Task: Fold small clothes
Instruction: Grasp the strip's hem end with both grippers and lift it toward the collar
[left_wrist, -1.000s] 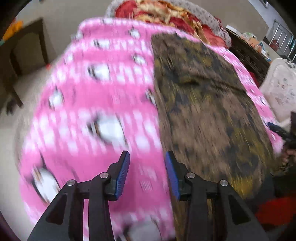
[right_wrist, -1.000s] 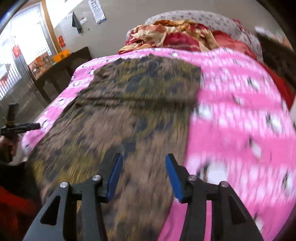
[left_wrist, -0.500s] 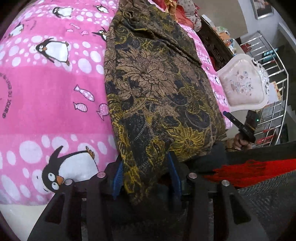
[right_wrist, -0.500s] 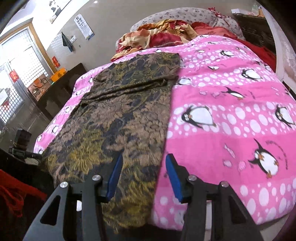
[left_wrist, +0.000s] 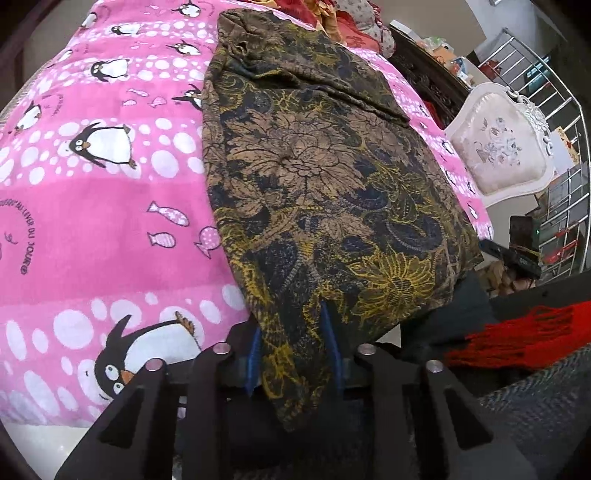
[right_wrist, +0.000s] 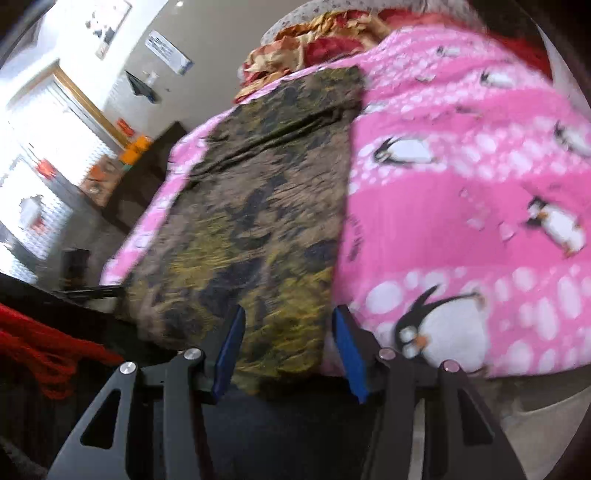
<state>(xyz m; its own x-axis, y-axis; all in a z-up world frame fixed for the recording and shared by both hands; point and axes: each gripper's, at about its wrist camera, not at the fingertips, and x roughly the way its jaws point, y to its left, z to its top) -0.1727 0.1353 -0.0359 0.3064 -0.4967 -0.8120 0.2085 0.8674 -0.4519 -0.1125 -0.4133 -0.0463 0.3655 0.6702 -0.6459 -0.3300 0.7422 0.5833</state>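
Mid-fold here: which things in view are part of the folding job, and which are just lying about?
Part of the job:
- brown patterned garment, spread on the bed
- left claw, near corner of the garment between its fingers
- right claw, open, the garment's other near corner between its fingers

Just lying about:
- pink penguin blanket
- white chair
- red and gold bedding
- dark table

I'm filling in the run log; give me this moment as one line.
step: grasp hem | left gripper: fabric between jaws, closure unclear | right gripper: open, straddling corner | brown floral garment: flat on pink penguin blanket
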